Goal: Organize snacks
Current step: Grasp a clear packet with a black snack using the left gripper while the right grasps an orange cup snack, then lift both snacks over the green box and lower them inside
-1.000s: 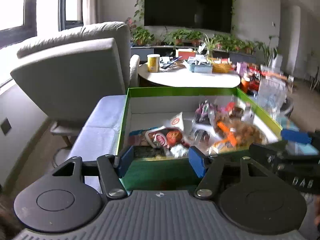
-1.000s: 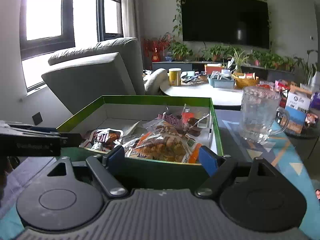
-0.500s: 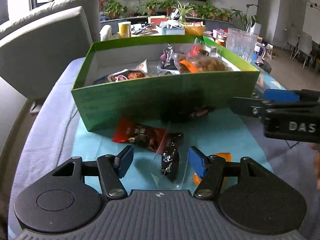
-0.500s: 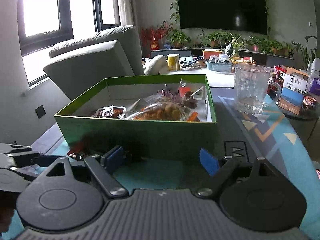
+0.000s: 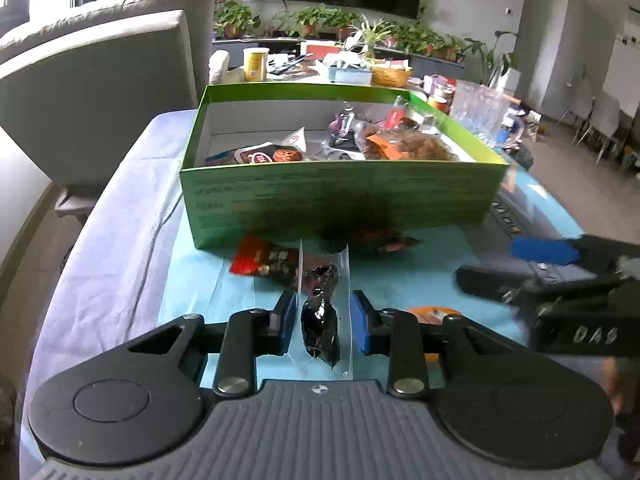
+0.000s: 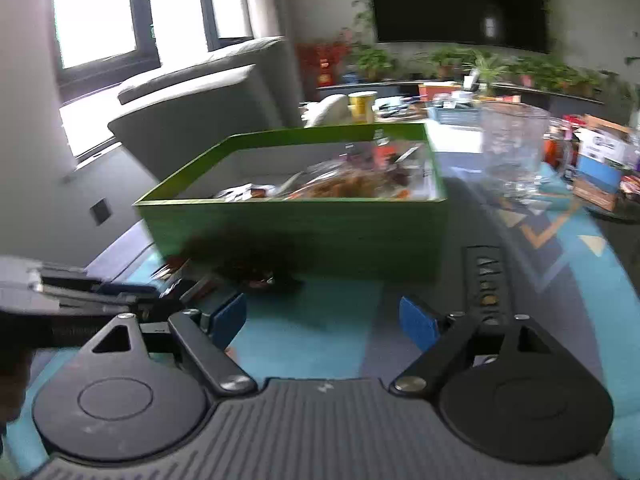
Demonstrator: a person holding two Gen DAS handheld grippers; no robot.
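A green snack box [image 5: 340, 196] holding several packets stands on the table; it also shows in the right wrist view [image 6: 304, 232]. In front of it lie a red packet [image 5: 266, 260], a dark packet [image 5: 376, 240] and an orange packet [image 5: 430, 314]. My left gripper [image 5: 323, 320] has closed in around a clear packet with a dark snack [image 5: 320, 312], its blue pads touching the wrapper's edges. My right gripper [image 6: 324, 318] is open and empty, low over the teal cloth before the box; it shows at the right in the left wrist view [image 5: 540, 264].
A glass mug [image 6: 514, 148] stands right of the box, with a carton [image 6: 598, 172] beyond it. A grey armchair [image 5: 96, 80] is at the left. A round table [image 5: 320, 68] with clutter and plants is behind. The table's left edge [image 5: 80, 248] is close.
My left gripper has narrowed from wide open onto the clear dark-snack packet. Both grippers dropped from box height to the tabletop in front of the box.
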